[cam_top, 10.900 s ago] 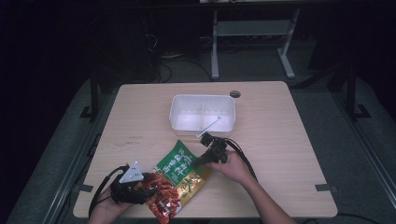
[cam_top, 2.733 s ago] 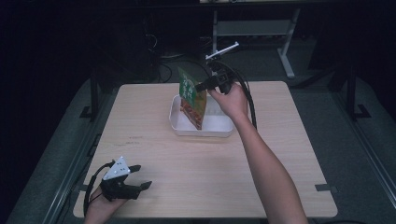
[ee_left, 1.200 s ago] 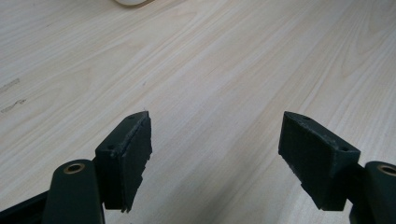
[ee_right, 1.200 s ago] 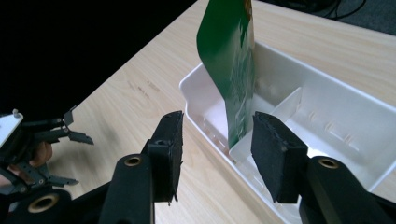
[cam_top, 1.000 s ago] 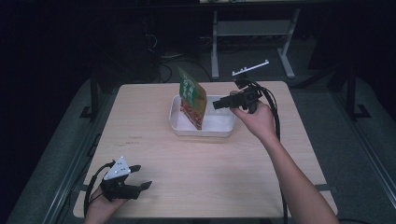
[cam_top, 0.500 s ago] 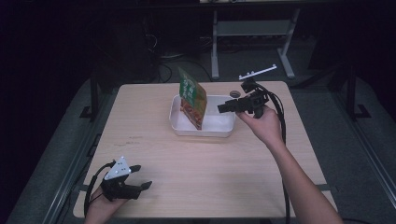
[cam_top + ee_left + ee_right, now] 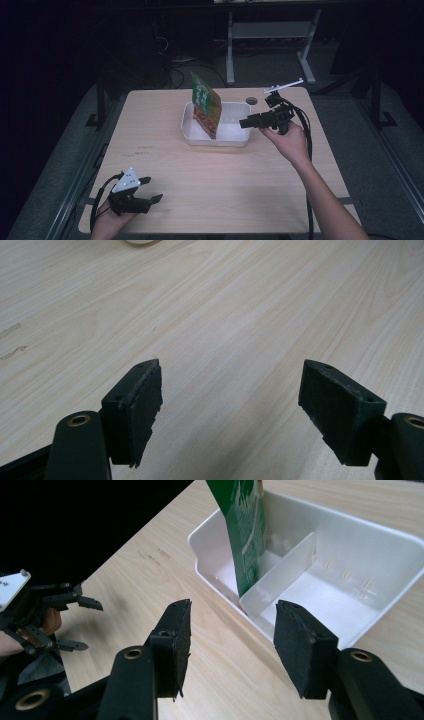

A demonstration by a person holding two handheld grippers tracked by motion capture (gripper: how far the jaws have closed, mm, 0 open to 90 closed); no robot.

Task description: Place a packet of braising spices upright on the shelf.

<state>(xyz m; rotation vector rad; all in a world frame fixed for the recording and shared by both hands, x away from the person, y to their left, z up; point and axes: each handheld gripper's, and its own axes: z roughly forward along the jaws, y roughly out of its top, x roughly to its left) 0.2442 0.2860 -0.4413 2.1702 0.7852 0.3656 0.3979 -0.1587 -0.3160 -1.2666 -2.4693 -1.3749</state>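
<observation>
A green and red snack bag (image 7: 206, 104) stands upright in the left compartment of a white bin (image 7: 234, 140) at the far middle of the table. My right gripper (image 7: 243, 122) hovers open just right of the bin, jaws pointing left at it, apart from the bag. In the right gripper view the open, empty jaws of the right gripper (image 7: 232, 625) frame the bin's near wall (image 7: 300, 635), with the bag (image 7: 245, 530) against the divider (image 7: 280, 570). My left gripper (image 7: 152, 189) rests open at the table's near left corner. The left gripper view shows the left gripper (image 7: 230, 390) with its jaws open over bare wood.
A round cable hole (image 7: 251, 100) sits in the tabletop behind the bin. A white desk frame (image 7: 270, 30) stands on the dark floor beyond the table. The person's right forearm (image 7: 325, 200) crosses the near right of the table.
The right gripper carried the bag from the near table into the bin, let go, and has drawn back to the right. The bag stays standing. The left gripper has kept still.
</observation>
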